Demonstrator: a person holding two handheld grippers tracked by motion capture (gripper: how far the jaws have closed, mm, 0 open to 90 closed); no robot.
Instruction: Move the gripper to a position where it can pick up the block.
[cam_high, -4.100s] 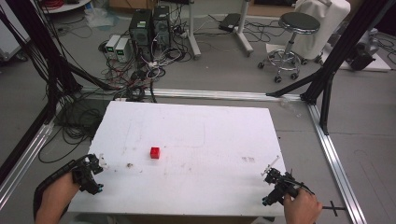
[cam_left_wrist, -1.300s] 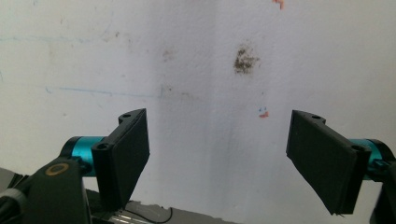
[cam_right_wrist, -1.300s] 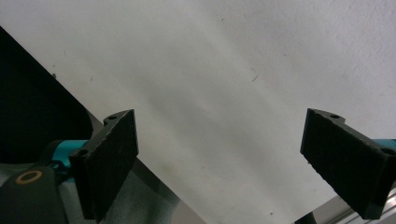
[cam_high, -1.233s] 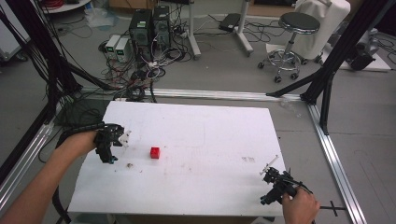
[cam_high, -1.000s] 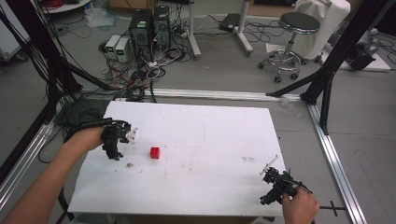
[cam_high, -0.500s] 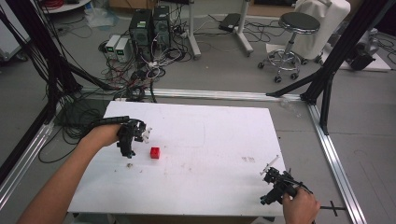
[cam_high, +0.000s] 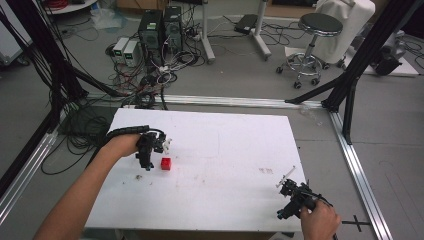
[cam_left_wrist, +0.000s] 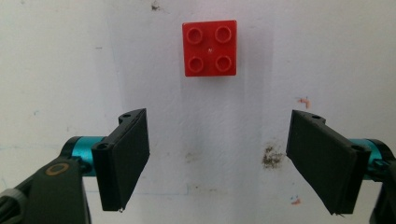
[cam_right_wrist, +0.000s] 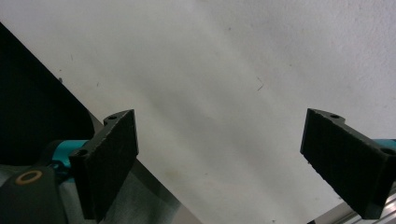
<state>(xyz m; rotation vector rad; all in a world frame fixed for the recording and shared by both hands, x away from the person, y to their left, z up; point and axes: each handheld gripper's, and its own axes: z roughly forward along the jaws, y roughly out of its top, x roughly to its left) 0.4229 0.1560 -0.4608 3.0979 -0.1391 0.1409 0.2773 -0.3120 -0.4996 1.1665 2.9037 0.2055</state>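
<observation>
A small red brick (cam_high: 166, 163) with 4 studs on top lies on the white table (cam_high: 225, 150), left of the table's middle and well in from every edge. The left gripper (cam_high: 148, 152) hangs just beside it on its left side, tilted down toward the tabletop. In the left gripper view the brick (cam_left_wrist: 209, 48) sits ahead of the fingers (cam_left_wrist: 123, 156), centred between them but not yet inside the gap; both are spread wide and hold nothing.

The brick looks like hard moulded plastic, so it should be light, stiff and unlikely to break. Its smooth flat side walls could slip under a weak pinch, and being so light it would skid if 1 finger touched it first. The best hold seems to be on 2 opposite side walls, low on the body and below the studs, with the fingers square to those faces. It lies nearly square to the fingers already, so little turning should be needed.

The right gripper (cam_high: 294, 196) rests at the near right corner of the table, well apart from the brick. In the right gripper view its fingers (cam_right_wrist: 109, 158) are also spread, with bare table between them and the table's edge close by.

Room is generous: apart from a few faint smudges (cam_high: 142, 177) near the brick, nothing stands on the table to block a lift or a sideways carry.
</observation>
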